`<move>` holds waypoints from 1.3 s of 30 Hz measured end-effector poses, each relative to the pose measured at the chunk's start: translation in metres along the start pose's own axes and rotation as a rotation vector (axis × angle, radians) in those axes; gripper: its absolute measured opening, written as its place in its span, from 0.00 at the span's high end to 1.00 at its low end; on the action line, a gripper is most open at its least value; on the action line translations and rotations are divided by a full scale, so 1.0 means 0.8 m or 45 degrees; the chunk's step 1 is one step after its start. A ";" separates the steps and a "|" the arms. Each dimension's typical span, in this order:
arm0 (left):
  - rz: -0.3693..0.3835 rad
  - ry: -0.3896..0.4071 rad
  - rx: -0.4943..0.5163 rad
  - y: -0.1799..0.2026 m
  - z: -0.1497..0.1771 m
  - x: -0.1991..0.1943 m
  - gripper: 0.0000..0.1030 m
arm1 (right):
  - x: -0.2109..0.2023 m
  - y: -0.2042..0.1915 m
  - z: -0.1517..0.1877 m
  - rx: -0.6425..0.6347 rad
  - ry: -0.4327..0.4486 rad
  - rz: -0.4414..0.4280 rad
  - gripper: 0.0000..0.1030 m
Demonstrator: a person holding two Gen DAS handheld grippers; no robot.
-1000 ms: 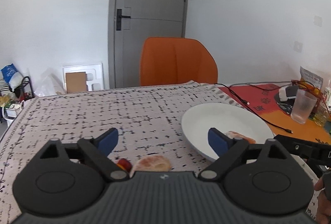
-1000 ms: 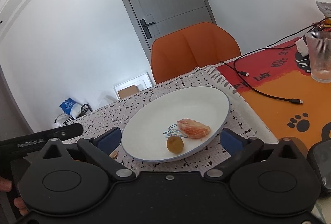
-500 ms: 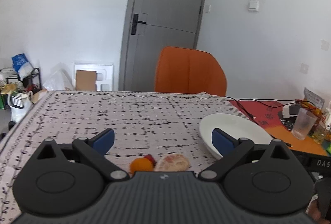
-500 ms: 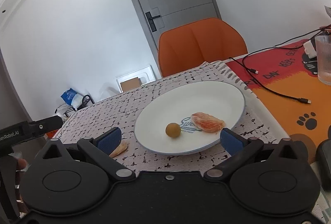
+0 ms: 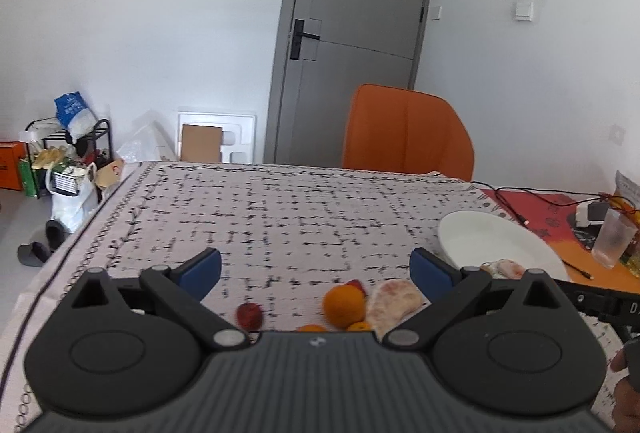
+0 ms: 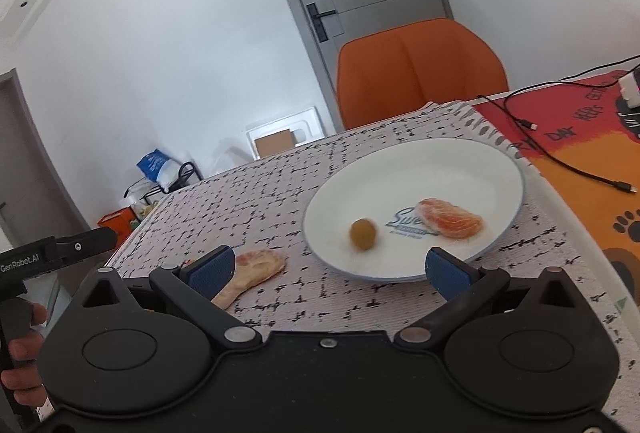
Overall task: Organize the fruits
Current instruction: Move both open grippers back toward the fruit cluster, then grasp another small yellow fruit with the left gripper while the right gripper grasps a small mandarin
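Note:
In the left wrist view my left gripper (image 5: pixel 315 270) hangs open over the patterned tablecloth. Just below it lie a small orange (image 5: pixel 343 306), a red fruit (image 5: pixel 249 315) and a pale peeled citrus segment (image 5: pixel 394 301). The white plate (image 5: pixel 472 235) sits to the right. In the right wrist view my right gripper (image 6: pixel 330 271) is open in front of the plate (image 6: pixel 500 169), which holds a small yellow-brown fruit (image 6: pixel 363 233) and an orange-pink citrus segment (image 6: pixel 450 223). The pale segment (image 6: pixel 258 269) lies left of the plate, partly behind my left fingertip (image 6: pixel 212 270).
An orange chair (image 5: pixel 406 133) stands at the table's far edge before a grey door. A black cable (image 6: pixel 560 157) crosses a red-orange mat on the right, near a ribbed glass (image 5: pixel 614 243). A hand holds the other gripper's handle (image 6: pixel 24 333) at left.
The left view has pulled back and swung left, bringing the orange and red fruit into sight. The right view shifted left, so the pale segment beside the plate now shows fully.

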State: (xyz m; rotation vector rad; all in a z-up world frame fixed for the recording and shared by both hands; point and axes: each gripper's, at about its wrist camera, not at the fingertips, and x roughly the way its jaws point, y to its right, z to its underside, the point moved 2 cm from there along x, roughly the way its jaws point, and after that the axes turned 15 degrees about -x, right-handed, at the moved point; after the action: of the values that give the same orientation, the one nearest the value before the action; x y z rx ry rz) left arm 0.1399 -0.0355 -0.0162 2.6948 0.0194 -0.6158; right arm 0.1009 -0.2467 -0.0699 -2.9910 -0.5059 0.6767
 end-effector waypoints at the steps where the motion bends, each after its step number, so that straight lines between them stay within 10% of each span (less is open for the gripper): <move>1: -0.005 -0.001 -0.003 -0.004 0.000 -0.001 0.03 | 0.001 -0.003 0.000 -0.007 -0.004 -0.008 0.00; 17: -0.035 -0.013 -0.078 -0.054 0.004 -0.007 0.20 | 0.017 -0.039 -0.004 -0.064 -0.016 -0.063 0.03; 39: -0.023 -0.196 -0.177 -0.095 0.050 0.024 0.58 | 0.058 -0.101 -0.003 -0.189 -0.121 -0.178 0.42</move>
State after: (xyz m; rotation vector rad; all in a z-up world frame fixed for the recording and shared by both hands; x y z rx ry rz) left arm 0.1330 0.0196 -0.0846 2.5096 0.0446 -0.7953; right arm 0.1165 -0.1554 -0.0785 -3.0309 -0.7960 0.8060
